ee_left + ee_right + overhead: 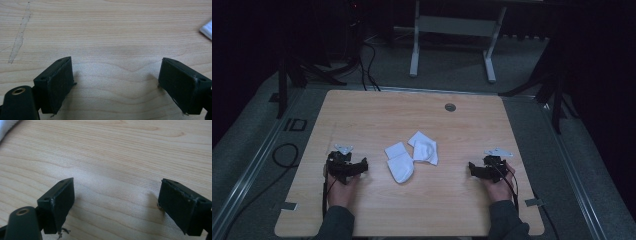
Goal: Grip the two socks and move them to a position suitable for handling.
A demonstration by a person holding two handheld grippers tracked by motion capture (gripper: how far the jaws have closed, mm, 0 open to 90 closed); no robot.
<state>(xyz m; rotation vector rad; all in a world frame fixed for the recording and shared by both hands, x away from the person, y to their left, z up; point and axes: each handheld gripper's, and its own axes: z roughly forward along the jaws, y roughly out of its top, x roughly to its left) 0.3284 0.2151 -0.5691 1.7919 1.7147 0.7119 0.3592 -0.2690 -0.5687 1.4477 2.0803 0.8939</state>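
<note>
The left gripper rests near the left edge of the tabletop with its black jaws spread wide and nothing between them; in the left gripper view its rubbery pads frame only bare wood grain, with a white corner of cloth at the right border; the right gripper sits near the right edge, its jaws likewise wide and empty, its pads over bare wood and a sliver of white fabric at the top left of its own view; both point inward toward the two small white cotton socks lying crumpled and partly overlapping at the middle of the light wooden tabletop, well apart from either gripper; the person's hands come in from the near edge behind the tools; a round grey grommet sits toward the far edge; judging from this, the work has yet to begin and the risks lie in the first grab; because the socks overlap, a pinch at the seam between them could lift both at once, or drag one across the wood; soft, thin fabric may also slip from the pads if only a single layer is caught, and jaws pressed too flat could scrape the tabletop and miss the cloth.
</note>
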